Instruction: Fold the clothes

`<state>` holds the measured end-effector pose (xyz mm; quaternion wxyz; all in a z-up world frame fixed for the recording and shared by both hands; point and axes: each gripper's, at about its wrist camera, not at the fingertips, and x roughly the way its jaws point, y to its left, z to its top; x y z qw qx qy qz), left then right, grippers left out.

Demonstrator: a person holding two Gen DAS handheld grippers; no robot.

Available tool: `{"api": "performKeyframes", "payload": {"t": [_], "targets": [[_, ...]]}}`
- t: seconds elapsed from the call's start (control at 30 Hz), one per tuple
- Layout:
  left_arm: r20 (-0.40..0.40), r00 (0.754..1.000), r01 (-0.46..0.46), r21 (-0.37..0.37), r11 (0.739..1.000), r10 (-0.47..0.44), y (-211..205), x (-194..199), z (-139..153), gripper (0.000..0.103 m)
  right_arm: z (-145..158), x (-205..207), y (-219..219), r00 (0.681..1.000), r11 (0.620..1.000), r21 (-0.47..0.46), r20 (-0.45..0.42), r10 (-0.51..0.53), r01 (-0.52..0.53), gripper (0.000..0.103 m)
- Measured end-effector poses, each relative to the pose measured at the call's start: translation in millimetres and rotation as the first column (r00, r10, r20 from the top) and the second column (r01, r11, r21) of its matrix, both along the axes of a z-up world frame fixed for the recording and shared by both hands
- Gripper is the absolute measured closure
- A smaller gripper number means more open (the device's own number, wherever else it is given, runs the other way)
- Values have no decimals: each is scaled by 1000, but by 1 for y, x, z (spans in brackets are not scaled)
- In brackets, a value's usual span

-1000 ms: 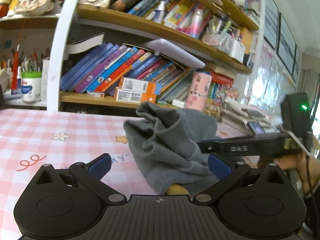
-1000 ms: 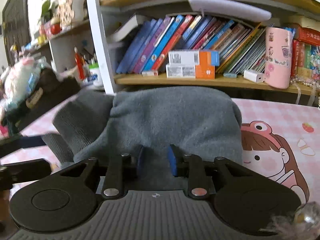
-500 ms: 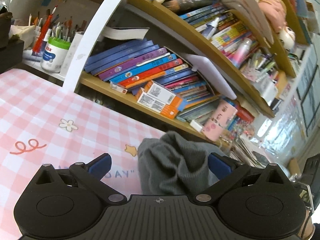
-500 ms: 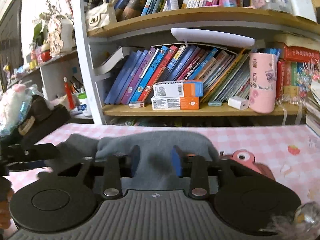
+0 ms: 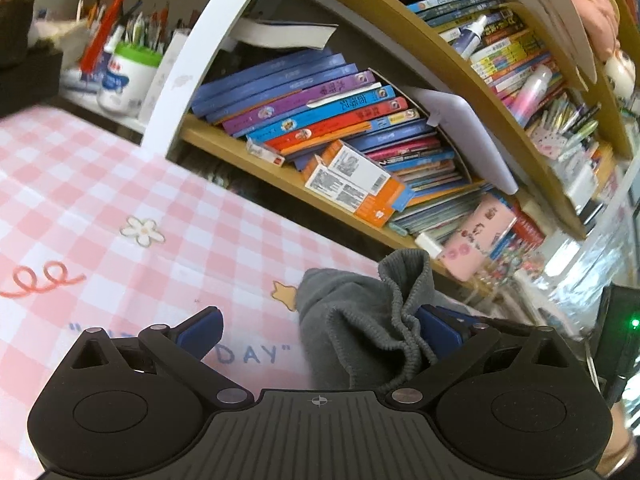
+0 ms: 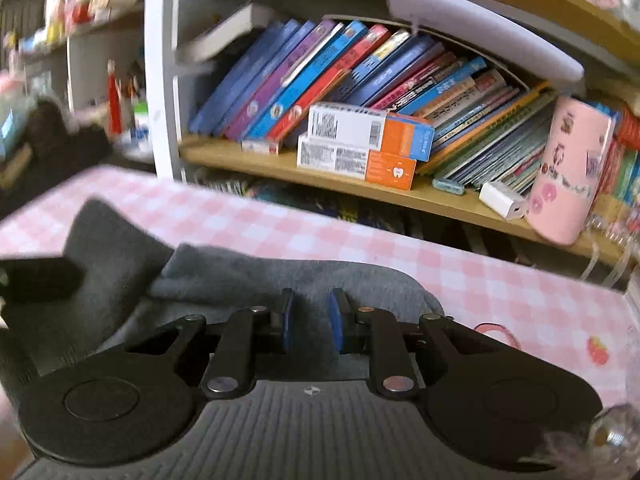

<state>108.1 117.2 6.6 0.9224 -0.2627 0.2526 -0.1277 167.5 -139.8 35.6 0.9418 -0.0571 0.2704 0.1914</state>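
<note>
Left wrist view: left gripper (image 5: 318,330) is standing wide open, nothing clamped; grey garment (image 5: 352,328) is bunching in a soft heap on the pink checked cloth (image 5: 120,200), its ribbed hem (image 5: 404,300) brushing the right-hand pad (image 5: 436,330). Right wrist view: right gripper (image 6: 310,316) is nearly closed, pads a narrow gap apart; garment (image 6: 224,276) is lying just ahead and beneath, but whether fabric is sitting between the pads I cannot tell. Judgement: light, limp knit, drooping freely, not slippery; best gripped at the hem or a corner, both sides supported
</note>
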Motion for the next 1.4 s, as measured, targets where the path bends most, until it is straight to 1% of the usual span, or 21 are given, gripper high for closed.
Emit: {"api": "performKeyframes", "payload": {"t": [0.07, 0.1, 0.13, 0.2, 0.23, 0.37, 0.43, 0.5, 0.53, 0.6, 0.63, 0.67, 0.7, 0.77, 0.8, 0.93, 1.07, 1.13, 1.2, 1.33, 1.4], "targets": [[-4, 1000, 28, -39, 999, -29, 2, 1, -4, 2, 2, -7, -11, 1000, 997, 82, 13, -16, 14, 83], [-6, 999, 46, -59, 997, -46, 3, 2, -5, 4, 4, -15, -18, 999, 992, 127, 27, -24, 20, 78], [-7, 998, 62, -78, 995, -62, 3, 3, -7, 5, 7, -22, -24, 999, 985, 172, 41, -32, 24, 70], [-9, 997, 76, -116, 990, -77, 3, 4, -9, 6, 7, -37, -39, 996, 971, 236, 64, -65, 48, 61], [-10, 997, 76, -132, 988, -78, 3, 5, -10, 6, 7, -44, -46, 994, 962, 268, 74, -82, 59, 60], [-11, 998, 56, -182, 982, -59, 2, 8, -10, 6, 1, -56, -68, 986, 946, 296, 60, -155, 130, 54], [-15, 998, 51, -198, 979, -55, 1, 10, -11, 8, -2, -58, -73, 987, 947, 294, 53, -155, 133, 44], [-2, 998, 55, -197, 979, -57, 0, 10, -10, 25, -5, -58, -76, 990, 944, 308, 42, -133, 114, 37], [5, 998, 58, -196, 979, -58, 0, 10, -10, 30, -8, -58, -77, 992, 940, 324, 26, -121, 106, 35], [18, 998, 62, -195, 979, -60, -1, 9, -9, 50, -13, -56, -79, 995, 930, 357, -5, -96, 92, 34], [24, 998, 64, -195, 979, -60, -2, 9, -9, 58, -15, -55, -79, 996, 927, 363, -16, -92, 91, 34], [31, 998, 66, -194, 979, -61, -2, 9, -8, 74, -17, -55, -79, 996, 928, 361, -21, -89, 90, 34], [37, 997, 68, -194, 979, -62, -3, 9, -8, 81, -17, -56, -79, 996, 930, 357, -23, -88, 90, 34], [50, 997, 72, -193, 979, -64, -4, 8, -7, 88, -18, -57, -79, 996, 931, 353, -29, -86, 91, 32], [56, 996, 73, -193, 979, -63, -4, 8, -7, 89, -18, -57, -79, 996, 932, 352, -32, -85, 91, 31], [-2, 999, 42, -200, 979, -43, 3, 14, -22, 86, -22, -57, -77, 996, 939, 332, -56, -75, 90, 27], [-10, 998, 61, -181, 982, -64, 7, 15, -30, 73, -29, -54, -77, 993, 940, 326, -91, -71, 97, 26], [-12, 998, 51, -167, 985, -54, 6, 12, -28, 62, -29, -55, -78, 993, 940, 328, -95, -73, 100, 26], [-18, 999, 39, -156, 987, -42, 7, 10, -27, 24, -30, -55, -79, 992, 938, 332, -99, -73, 102, 26], [-14, 996, 85, -210, 974, -90, 10, 5, -26, 18, -30, -55, -82, 991, 933, 346, -110, -69, 104, 26], [-8, 996, 90, -180, 979, -93, 6, 0, -23, 12, -30, -55, -83, 991, 932, 346, -116, -68, 105, 24]]}}
